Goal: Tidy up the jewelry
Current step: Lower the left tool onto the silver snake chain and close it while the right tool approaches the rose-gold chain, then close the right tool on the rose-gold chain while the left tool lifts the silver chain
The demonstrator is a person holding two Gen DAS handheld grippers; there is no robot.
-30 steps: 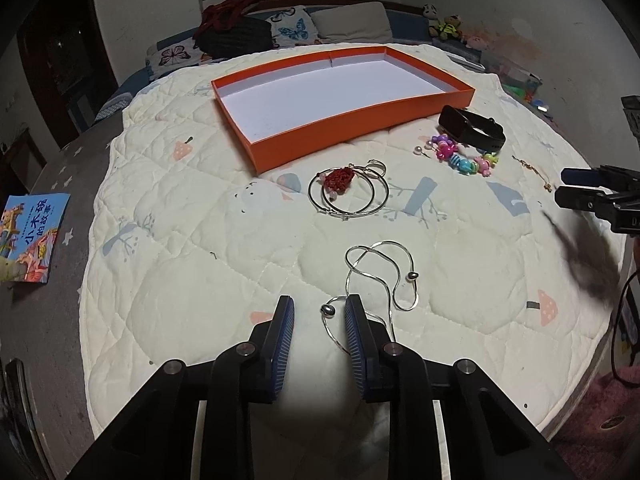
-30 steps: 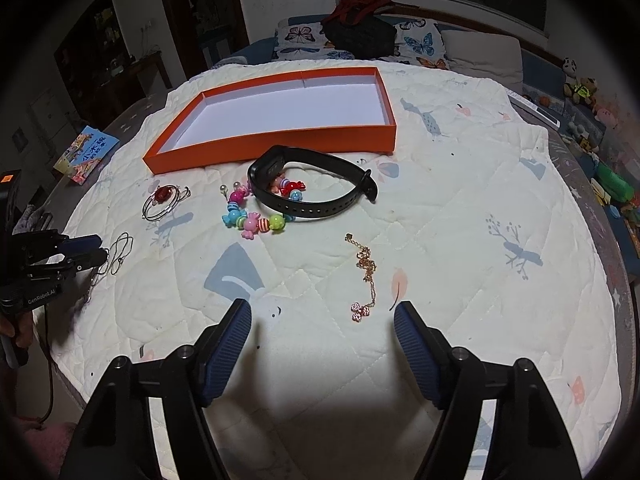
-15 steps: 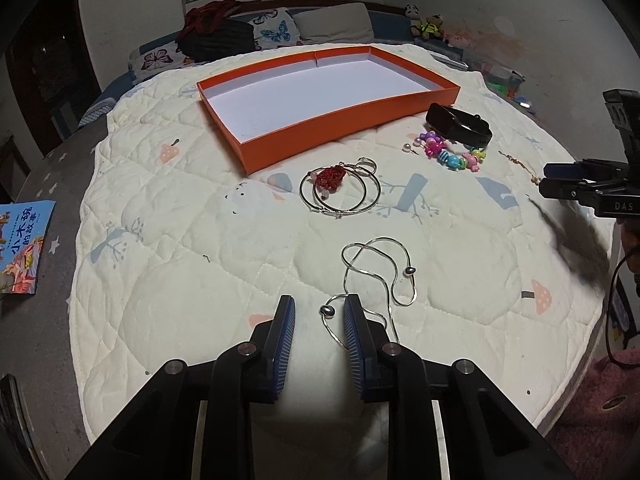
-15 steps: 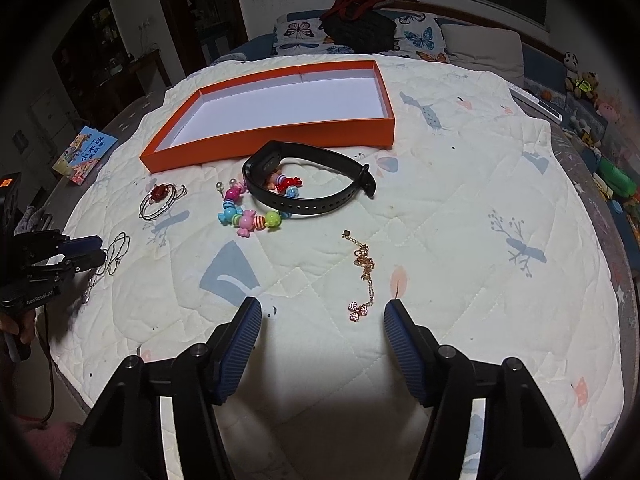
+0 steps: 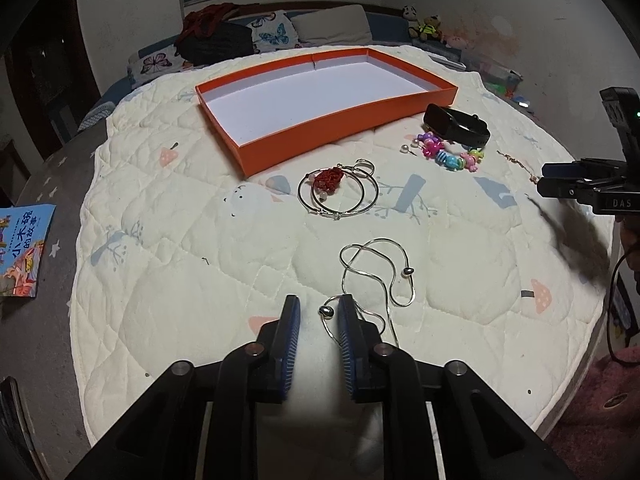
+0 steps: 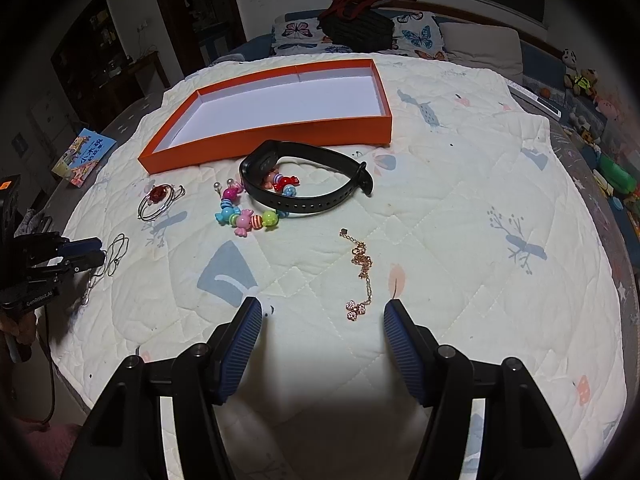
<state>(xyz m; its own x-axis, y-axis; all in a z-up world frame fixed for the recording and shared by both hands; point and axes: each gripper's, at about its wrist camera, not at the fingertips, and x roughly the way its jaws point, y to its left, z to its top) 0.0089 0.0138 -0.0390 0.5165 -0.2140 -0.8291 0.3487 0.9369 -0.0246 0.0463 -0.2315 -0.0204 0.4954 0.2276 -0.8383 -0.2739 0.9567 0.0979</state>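
My left hand-held gripper [image 5: 319, 312] is closing on the near end of the silver necklace [image 5: 376, 270]; its small bead sits between the jaws, close against the right pad, but the pads are not yet pressing on it. The rest of the chain loops away from me and to the right, so its length runs forward toward the orange box [image 5: 320, 96], which lies well beyond, empty.

My right hand-held gripper [image 6: 322, 320] stands wide open with nothing in it. The rose-gold chain [image 6: 360, 276] lies just ahead, its flower charm between the open jaws nearer the right one, its length running away from me. That piece is clearly the right hand's.

Between the necklace and the box lie the hoop bangles with a red charm [image 5: 336, 192]; the candy-bead bracelet [image 6: 248, 216] and black watch band [image 6: 304, 184] sit near the box's front wall.

Everything rests on a soft quilted cover [image 5: 180, 260] over a round worktop, in a dim room with a cushioned sofa behind.
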